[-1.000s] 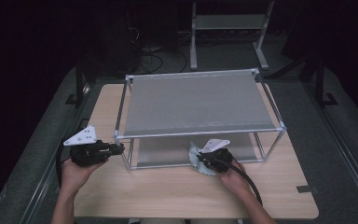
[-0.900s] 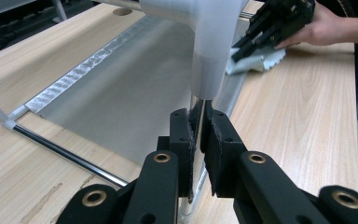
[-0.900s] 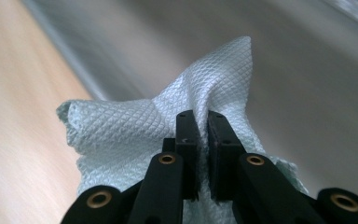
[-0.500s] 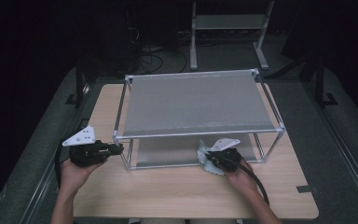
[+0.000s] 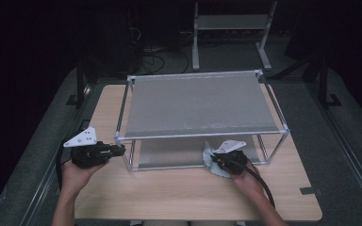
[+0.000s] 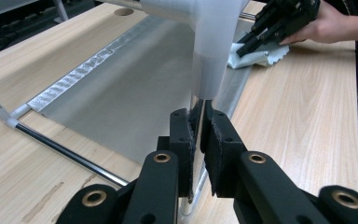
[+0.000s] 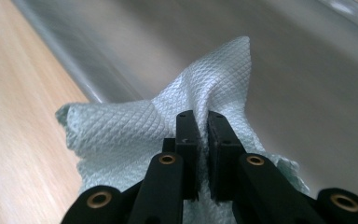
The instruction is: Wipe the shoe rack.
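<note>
At the desk's (image 5: 169, 197) left, the left hand-held gripper (image 5: 118, 149) is pinched on the front left post (image 6: 196, 114) of the rack (image 5: 200, 135), its pads clamped on the thin metal tube just below the white corner joint and bracing the frame. Rightward, the rack's lower shelf (image 5: 169, 157) runs long across the desk, its grey sheet lying flat between the posts. Farther right, the right hand-held gripper (image 5: 215, 160) is pressed together on a cloth (image 7: 135, 135), which rests bunched at the shelf's front edge, partly on the desk. So the shelf's unwiped length lies leftward from the cloth, likely the coming stroke. This cloth is pale green-white, diamond-textured and crumpled.
</note>
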`<state>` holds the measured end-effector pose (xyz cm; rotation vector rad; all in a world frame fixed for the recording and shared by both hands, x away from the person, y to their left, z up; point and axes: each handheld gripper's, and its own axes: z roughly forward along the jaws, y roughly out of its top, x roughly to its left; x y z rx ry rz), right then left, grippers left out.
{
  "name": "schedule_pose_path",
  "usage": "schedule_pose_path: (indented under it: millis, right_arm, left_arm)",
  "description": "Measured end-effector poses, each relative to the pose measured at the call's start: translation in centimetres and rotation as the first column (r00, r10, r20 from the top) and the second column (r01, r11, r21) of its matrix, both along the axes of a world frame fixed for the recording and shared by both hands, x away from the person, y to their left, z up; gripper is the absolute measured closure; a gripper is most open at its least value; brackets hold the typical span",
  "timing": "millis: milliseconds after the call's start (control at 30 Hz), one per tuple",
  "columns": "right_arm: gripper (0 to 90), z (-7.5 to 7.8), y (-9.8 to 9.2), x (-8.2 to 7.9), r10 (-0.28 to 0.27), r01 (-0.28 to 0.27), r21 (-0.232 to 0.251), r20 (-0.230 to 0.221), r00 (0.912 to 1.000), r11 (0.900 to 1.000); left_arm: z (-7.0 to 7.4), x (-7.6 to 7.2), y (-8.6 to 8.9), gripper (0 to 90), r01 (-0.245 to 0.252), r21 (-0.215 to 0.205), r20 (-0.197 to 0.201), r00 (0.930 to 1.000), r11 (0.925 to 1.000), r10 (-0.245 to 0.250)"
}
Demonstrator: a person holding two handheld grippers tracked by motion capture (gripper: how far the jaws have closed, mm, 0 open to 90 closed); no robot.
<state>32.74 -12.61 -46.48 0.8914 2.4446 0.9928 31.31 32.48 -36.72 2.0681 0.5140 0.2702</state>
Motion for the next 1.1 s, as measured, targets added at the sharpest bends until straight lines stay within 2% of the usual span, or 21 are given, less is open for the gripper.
schedule_pose_path:
  millis: [33, 200, 300, 367, 433, 500, 633, 667, 733, 867, 900, 933, 1100]
  right_arm:
    - [83.8, 0.0, 0.1, -0.1, -0.001, 0.001, -0.001, 0.005, 1.0, 1.0]
    - [83.9, 0.0, 1.9, -0.2, 0.059, -0.059, -0.014, 0.025, 0.9979, 0.998]
    - [83.9, 0.1, 0.6, -0.3, 0.03, -0.03, -0.01, 0.007, 0.9995, 1.0]
    - [84.0, -0.1, -1.8, -0.5, -0.027, 0.028, -0.019, 0.019, 0.9994, 0.999]
    - [84.0, -0.3, -3.4, -0.5, -0.086, 0.086, 0.031, -0.001, 0.9963, 0.996]
    - [83.9, -0.3, -3.2, -0.5, -0.089, 0.088, 0.021, 0.008, 0.996, 0.996]
    - [83.9, -0.2, -1.3, -0.6, -0.018, 0.018, -0.011, 0.032, 0.9993, 1.0]
    - [84.0, -0.1, -1.4, -0.6, -0.009, 0.009, -0.008, 0.026, 0.9996, 1.0]
    - [84.0, -0.1, -2.5, -0.7, -0.038, 0.038, -0.001, 0.014, 0.9992, 0.999]
    - [84.0, 0.0, -5.2, -1.0, -0.096, 0.098, -0.049, 0.026, 0.995, 0.994]
    - [84.0, 0.1, -5.4, -1.1, -0.106, 0.107, -0.05, 0.023, 0.9941, 0.993]
    - [83.9, 0.1, -4.9, -1.3, -0.094, 0.096, -0.056, 0.036, 0.9949, 0.994]
    - [84.0, 0.2, -4.0, -1.5, -0.054, 0.055, -0.043, 0.025, 0.9982, 0.998]
  left_arm:
    - [0.0, 0.0, 0.0, 81.8, -0.001, 0.003, -0.001, 1.0, 1.0, 0.001]
    - [0.0, -0.1, 0.4, 81.8, -0.012, -0.002, -0.002, 0.9999, 0.9999, 0.012]
    - [0.0, -0.1, 0.3, 81.7, -0.01, 0.001, -0.002, 1.0, 1.0, 0.01]
    - [0.0, 0.0, 0.2, 81.7, -0.002, 0.0, -0.002, 1.0, 1.0, 0.002]
    - [0.0, 0.0, 0.0, 81.7, 0.002, 0.0, -0.001, 1.0, 1.0, -0.002]
    - [0.0, 0.0, -0.1, 81.7, -0.005, 0.001, -0.002, 1.0, 1.0, 0.005]
    - [0.1, 0.0, 0.3, 81.8, -0.011, 0.004, -0.004, 0.9999, 0.9999, 0.011]
    - [0.1, 0.0, 0.3, 81.8, -0.011, 0.006, -0.004, 0.9999, 0.9999, 0.011]
    - [0.0, 0.0, 0.4, 81.7, -0.011, -0.003, -0.005, 0.9999, 0.9999, 0.011]
    - [0.0, 0.0, 0.2, 81.7, -0.001, -0.007, -0.004, 1.0, 1.0, 0.001]
    - [0.0, 0.1, 0.0, 81.7, 0.0, -0.002, -0.002, 1.0, 1.0, 0.0]
    - [0.1, 0.1, 0.0, 81.8, -0.004, 0.002, -0.004, 1.0, 1.0, 0.004]
    - [0.1, 0.1, 0.2, 81.7, -0.008, -0.001, -0.005, 1.0, 1.0, 0.008]
